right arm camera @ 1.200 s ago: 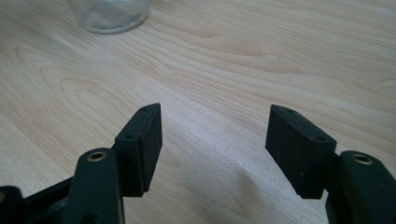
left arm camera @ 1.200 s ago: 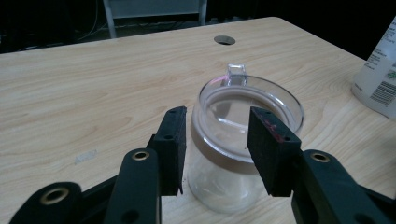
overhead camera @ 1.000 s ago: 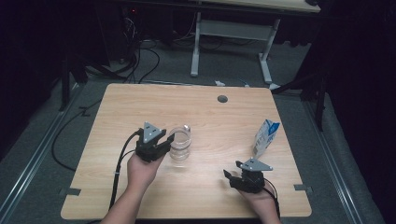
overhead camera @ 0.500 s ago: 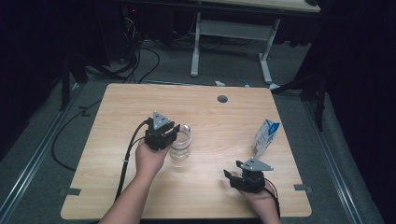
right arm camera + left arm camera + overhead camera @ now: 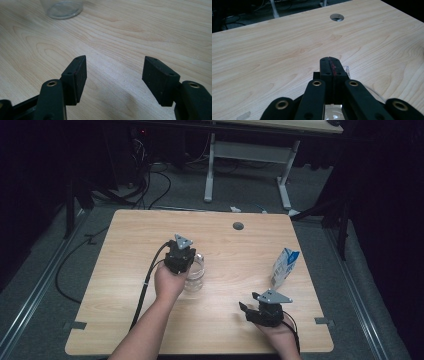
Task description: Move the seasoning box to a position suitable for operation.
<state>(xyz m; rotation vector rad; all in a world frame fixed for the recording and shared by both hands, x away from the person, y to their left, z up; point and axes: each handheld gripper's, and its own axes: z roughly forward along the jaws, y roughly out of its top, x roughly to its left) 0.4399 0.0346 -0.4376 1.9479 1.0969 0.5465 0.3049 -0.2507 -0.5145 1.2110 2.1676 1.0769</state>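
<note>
A clear glass (image 5: 196, 276) stands upright left of the table's middle. My left gripper (image 5: 186, 261) reaches down over its near-left rim. Its jaws have just been closing and are now shut, with the rim of the glass (image 5: 347, 69) pinched between the pads and curving out to the right of my left gripper's (image 5: 332, 62) tips. A blue-and-white milk carton (image 5: 285, 267) stands at the right. My right gripper (image 5: 248, 308) rests near the front right edge, open, with nothing between its fingers. In the right gripper view the right gripper (image 5: 115, 75) points at the base of the glass (image 5: 62, 7).
The wooden table (image 5: 130, 235) has a round cable hole (image 5: 238, 226) at the back middle. Black cables (image 5: 150, 270) trail from the left gripper over the front left. A white table frame (image 5: 245, 150) stands on the floor behind.
My left hand has moved right from beside the glass to over its rim. Its jaws have gone from open to shut. The right gripper and the carton have stayed put.
</note>
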